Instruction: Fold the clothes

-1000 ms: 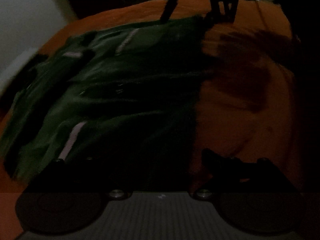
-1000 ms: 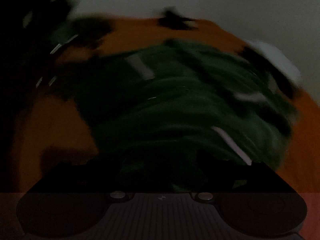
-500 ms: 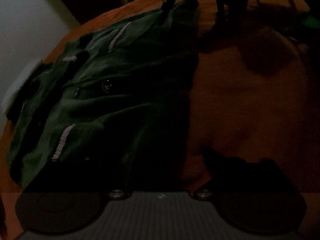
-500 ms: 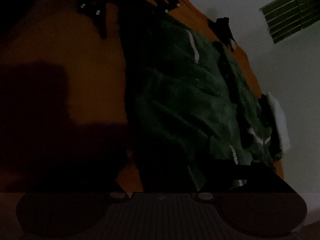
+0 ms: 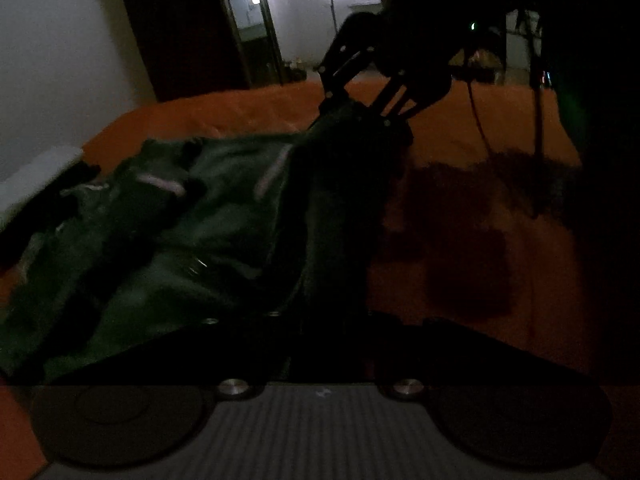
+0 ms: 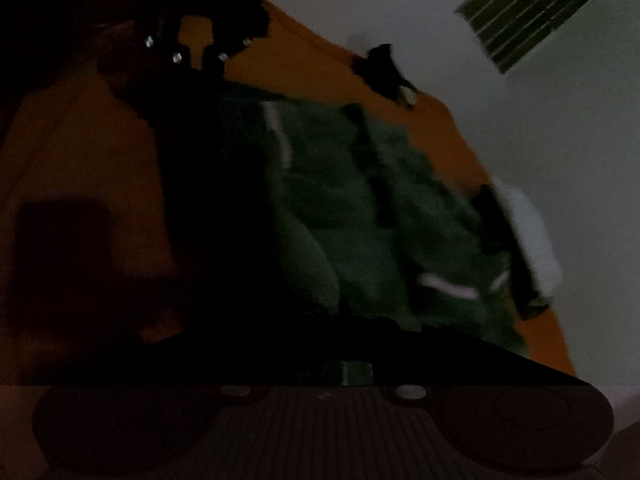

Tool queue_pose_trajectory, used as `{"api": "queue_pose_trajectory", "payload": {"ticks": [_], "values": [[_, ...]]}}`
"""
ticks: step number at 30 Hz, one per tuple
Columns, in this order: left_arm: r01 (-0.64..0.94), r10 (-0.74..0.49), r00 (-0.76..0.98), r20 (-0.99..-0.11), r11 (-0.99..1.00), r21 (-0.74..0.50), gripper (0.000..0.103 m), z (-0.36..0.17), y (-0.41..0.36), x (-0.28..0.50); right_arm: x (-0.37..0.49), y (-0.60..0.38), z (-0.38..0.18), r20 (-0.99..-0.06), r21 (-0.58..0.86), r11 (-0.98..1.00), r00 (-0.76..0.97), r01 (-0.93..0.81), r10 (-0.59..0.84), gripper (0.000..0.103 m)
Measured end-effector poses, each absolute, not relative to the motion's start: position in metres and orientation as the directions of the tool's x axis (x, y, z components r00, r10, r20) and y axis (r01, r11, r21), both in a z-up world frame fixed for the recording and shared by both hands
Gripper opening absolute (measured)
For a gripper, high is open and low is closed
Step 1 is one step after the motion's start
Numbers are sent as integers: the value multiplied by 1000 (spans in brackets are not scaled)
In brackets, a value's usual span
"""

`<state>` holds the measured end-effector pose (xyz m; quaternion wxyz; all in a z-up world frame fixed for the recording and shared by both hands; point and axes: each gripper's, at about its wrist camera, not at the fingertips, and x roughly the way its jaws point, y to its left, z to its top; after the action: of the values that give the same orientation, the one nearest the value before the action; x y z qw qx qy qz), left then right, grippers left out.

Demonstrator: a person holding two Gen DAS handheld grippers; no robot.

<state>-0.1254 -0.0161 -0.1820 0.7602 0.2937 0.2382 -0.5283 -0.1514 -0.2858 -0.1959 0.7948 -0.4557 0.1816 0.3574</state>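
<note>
A dark green garment [image 5: 200, 240] with pale stripes lies rumpled on an orange bed cover [image 5: 240, 112]. In the left wrist view my left gripper [image 5: 336, 320] sits at the garment's near edge, its jaws closing with the cloth between them. The right gripper [image 5: 360, 114] is farther back, pinching the same edge, which rises to it as a peak. In the right wrist view the garment [image 6: 360, 208] spreads to the right, and green cloth shows between the closing jaws of my right gripper [image 6: 356, 332]. The left gripper [image 6: 200, 64] holds the edge at the top left. The dim light hides the pads.
A white folded cloth [image 5: 36, 172] lies at the bed's edge by the white wall, also seen as a white bundle [image 6: 532, 240]. A small dark item [image 6: 384, 68] rests on the far edge. A doorway [image 5: 256, 20] and hanging cables [image 5: 480, 120] are behind. Bare orange cover [image 6: 80, 140] lies beside the garment.
Both grippers went from wide open to closed on the garment's edge and rose, pulling that edge up off the bed. Both views tilted upward toward the room.
</note>
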Motion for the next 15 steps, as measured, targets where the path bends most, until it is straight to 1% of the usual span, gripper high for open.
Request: {"api": "queue_pose_trajectory", "payload": {"ticks": [3,6,9,12,15], "values": [[938,-682,341,-646,296,182,15,-160,-15,-92,-129,-286,-179,-598,-613,328,693,-719,403,9],[936,-689,347,-637,299,187,15,-141,-13,-57,-106,-284,-164,-590,-643,282,695,-712,411,9],[940,-678,340,-651,271,208,15,-124,-12,-20,-82,-281,-152,-587,-677,214,692,-704,420,8],[948,-668,315,-674,261,185,15,-107,-11,22,-50,-277,-142,-592,-722,99,686,-685,422,8],[947,-648,310,-696,276,164,14,-92,-10,72,-12,-274,-129,-604,-736,32,678,-676,419,8]]}}
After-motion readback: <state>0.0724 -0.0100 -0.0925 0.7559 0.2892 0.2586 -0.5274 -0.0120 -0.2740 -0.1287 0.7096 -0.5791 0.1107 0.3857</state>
